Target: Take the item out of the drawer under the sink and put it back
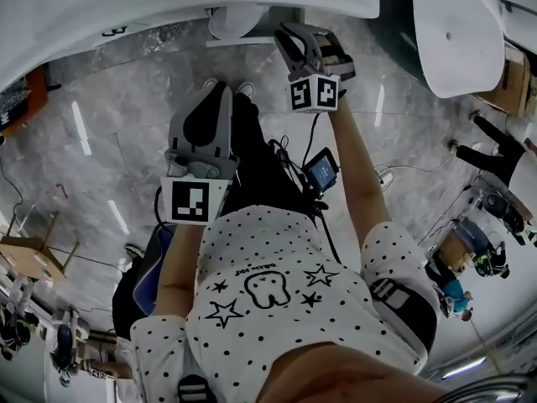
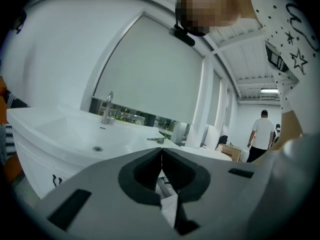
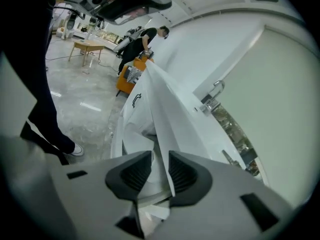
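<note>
Left gripper: clenched, empty. Right gripper: jaws parted, empty, facing the sink rim. Advice: square the parted jaws onto the drawer handle.

Grey left tool: jaws together at the tips, nothing between them. Beyond the tips lies a white ceramic sink, with an upright chrome tap at its far rim and a round metal drain in the basin. Far right, a standing person in a white shirt, back turned.
</note>
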`<state>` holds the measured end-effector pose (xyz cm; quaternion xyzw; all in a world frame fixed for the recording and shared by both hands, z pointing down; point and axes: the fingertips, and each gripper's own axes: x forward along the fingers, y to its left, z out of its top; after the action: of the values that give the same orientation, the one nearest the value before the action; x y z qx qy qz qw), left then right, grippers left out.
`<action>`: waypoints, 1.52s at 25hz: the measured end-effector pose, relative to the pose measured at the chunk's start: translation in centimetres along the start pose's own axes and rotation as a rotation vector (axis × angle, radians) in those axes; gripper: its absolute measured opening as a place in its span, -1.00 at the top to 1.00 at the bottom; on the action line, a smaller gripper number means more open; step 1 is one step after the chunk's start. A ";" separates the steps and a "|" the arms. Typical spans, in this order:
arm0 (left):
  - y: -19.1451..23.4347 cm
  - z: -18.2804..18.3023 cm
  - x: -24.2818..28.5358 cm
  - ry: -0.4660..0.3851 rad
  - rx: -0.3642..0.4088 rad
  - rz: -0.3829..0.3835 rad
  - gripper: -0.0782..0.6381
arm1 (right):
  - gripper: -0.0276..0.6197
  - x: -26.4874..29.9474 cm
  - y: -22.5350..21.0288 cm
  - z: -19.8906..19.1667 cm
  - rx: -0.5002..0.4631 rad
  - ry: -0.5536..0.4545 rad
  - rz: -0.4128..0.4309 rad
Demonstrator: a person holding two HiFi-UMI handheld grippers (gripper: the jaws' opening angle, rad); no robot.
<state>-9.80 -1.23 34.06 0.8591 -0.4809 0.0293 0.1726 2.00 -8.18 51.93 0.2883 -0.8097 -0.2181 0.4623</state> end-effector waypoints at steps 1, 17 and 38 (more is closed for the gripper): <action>0.1 -0.6 0.3 0.008 -0.003 0.001 0.77 | 0.56 0.9 0.2 -0.5 -0.019 0.000 0.014; 1.8 -5.5 1.1 0.061 -0.052 0.069 0.77 | 0.37 9.2 5.5 -4.3 -0.303 0.052 0.228; 4.1 -6.5 1.9 0.079 -0.091 0.129 0.77 | 0.46 11.4 8.4 -4.0 -0.477 0.018 0.447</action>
<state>-11.45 -2.65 41.73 0.8158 -0.5289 0.0522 0.2281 -1.39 -10.01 66.14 -0.0111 -0.7749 -0.2920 0.5605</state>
